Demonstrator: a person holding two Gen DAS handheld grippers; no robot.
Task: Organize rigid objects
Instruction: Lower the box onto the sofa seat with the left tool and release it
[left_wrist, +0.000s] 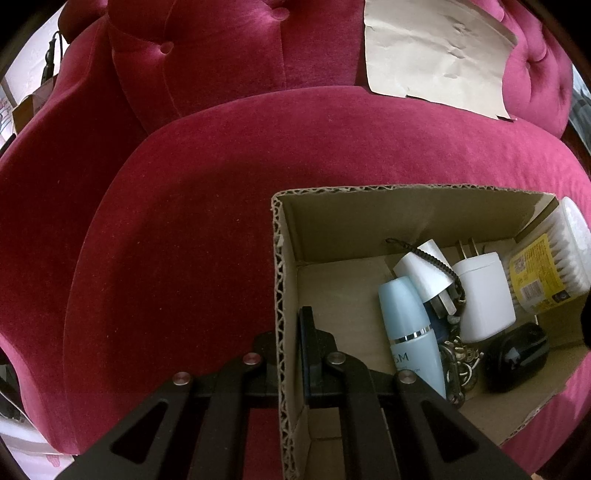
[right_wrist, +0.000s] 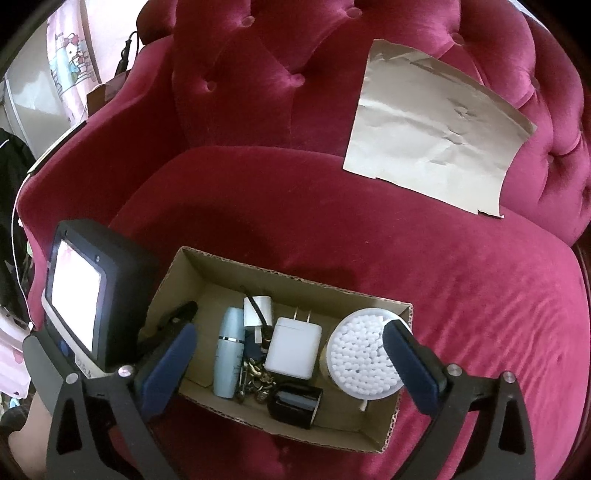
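Observation:
An open cardboard box (left_wrist: 284, 295) (right_wrist: 295, 282) sits on a red velvet sofa seat. My left gripper (left_wrist: 290, 354) is shut on the box's left wall, one finger inside and one outside. It shows in the right wrist view (right_wrist: 177, 321) at the box's left end. My right gripper (right_wrist: 288, 365) is open and empty above the box. Inside lie a light blue bottle (left_wrist: 410, 332) (right_wrist: 229, 354), a white charger (left_wrist: 484, 295) (right_wrist: 295, 347), a smaller white plug (left_wrist: 424, 273) (right_wrist: 256, 310), keys (left_wrist: 458, 362) (right_wrist: 256, 384), a black mouse (left_wrist: 517, 358) (right_wrist: 295, 404) and a tub of cotton swabs (left_wrist: 554, 262) (right_wrist: 362, 354).
A sheet of beige paper (left_wrist: 436, 55) (right_wrist: 436, 147) leans against the tufted sofa back (left_wrist: 221, 55) at the right. The sofa armrest (right_wrist: 92, 147) rises at the left. Red seat cushion (left_wrist: 184, 240) stretches left of and behind the box.

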